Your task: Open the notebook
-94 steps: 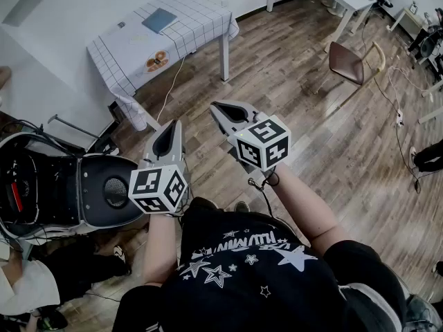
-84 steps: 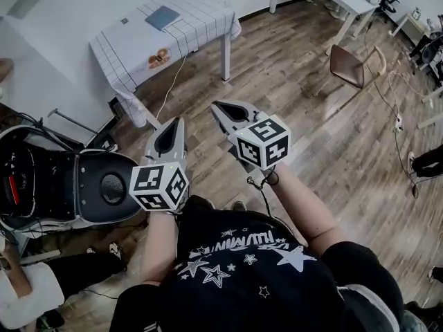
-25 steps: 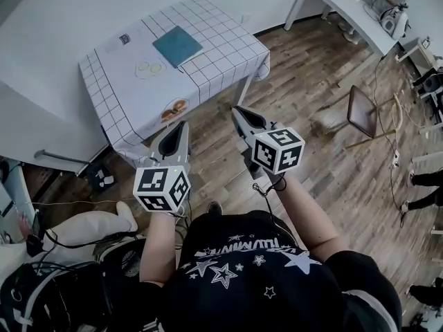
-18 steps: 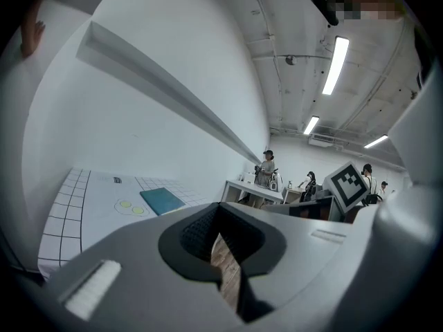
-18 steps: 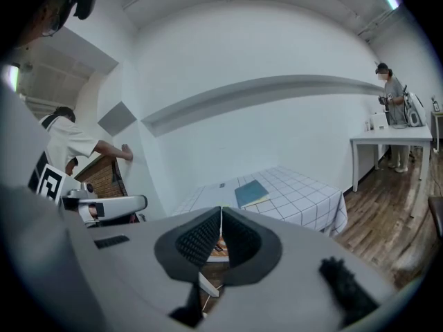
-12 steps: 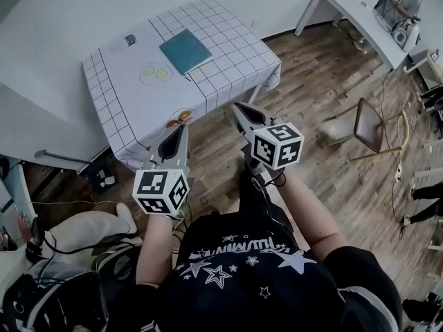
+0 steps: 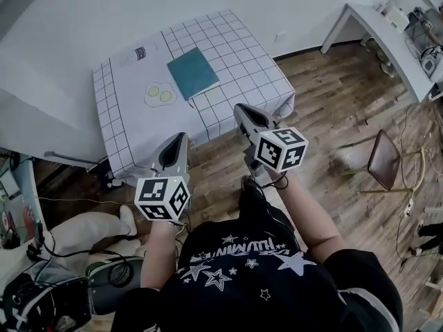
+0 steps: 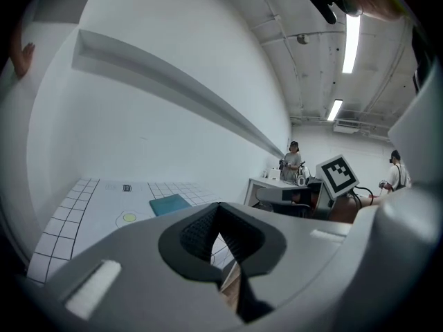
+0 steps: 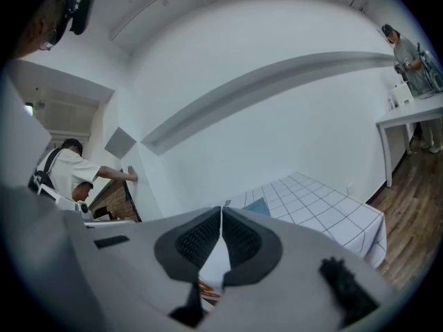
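The teal notebook (image 7: 192,72) lies closed on a table under a white checked cloth (image 7: 228,47). It shows small and far ahead in the left gripper view (image 8: 169,204) and as a blue sliver above the jaws in the right gripper view (image 9: 257,207). My left gripper (image 7: 181,138) hangs in the air before the table's near edge, jaws shut and empty (image 8: 219,207). My right gripper (image 7: 240,108) is level with the cloth's near corner, also shut with nothing in it (image 9: 221,211). Neither touches the notebook.
Left of the notebook a print of two yellow circles (image 7: 160,94) lies on the cloth, with a small card (image 7: 143,52) behind it. A chair (image 7: 387,161) and a white desk (image 7: 381,30) stand to the right. Bags and cables (image 7: 62,282) sit at the lower left.
The table and notebook have come closer and lower in the head view as both grippers were carried towards them. Both pairs of jaws stayed shut.
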Demonstrator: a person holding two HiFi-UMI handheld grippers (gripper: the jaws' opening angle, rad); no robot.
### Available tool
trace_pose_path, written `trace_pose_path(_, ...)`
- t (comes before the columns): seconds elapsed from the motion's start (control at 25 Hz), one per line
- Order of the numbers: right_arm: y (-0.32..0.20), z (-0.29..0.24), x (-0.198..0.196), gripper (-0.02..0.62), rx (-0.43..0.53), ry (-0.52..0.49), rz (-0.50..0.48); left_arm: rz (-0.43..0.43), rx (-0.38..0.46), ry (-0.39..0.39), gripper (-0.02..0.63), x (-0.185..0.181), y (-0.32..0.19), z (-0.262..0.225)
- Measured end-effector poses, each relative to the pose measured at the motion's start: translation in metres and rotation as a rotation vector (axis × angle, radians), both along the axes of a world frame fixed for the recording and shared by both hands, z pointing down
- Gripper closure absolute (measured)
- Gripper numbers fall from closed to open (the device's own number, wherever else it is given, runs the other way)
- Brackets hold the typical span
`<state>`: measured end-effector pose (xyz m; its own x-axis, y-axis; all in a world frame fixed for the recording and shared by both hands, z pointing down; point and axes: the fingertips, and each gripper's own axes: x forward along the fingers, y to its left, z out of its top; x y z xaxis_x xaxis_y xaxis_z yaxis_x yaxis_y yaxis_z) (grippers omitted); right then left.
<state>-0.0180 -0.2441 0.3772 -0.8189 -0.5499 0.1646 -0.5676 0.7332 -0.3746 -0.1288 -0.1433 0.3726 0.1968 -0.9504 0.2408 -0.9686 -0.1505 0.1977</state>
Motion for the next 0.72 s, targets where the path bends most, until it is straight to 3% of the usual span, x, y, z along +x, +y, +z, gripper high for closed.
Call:
trace_pose_path(0.32, -0.094, 0.004, 0.033, 0.578, -0.003, 0.043, -0.027, -0.082, -0.039, -0.026, 0.597, 0.029, -0.067, 0.003)
trace_pose_path(0.72, -0.138, 0.032, 0.029, 0.578, -0.025, 0.066, -0.170, -0.200, -0.075, -0.083, 0.597, 0.042, -0.114, 0.023)
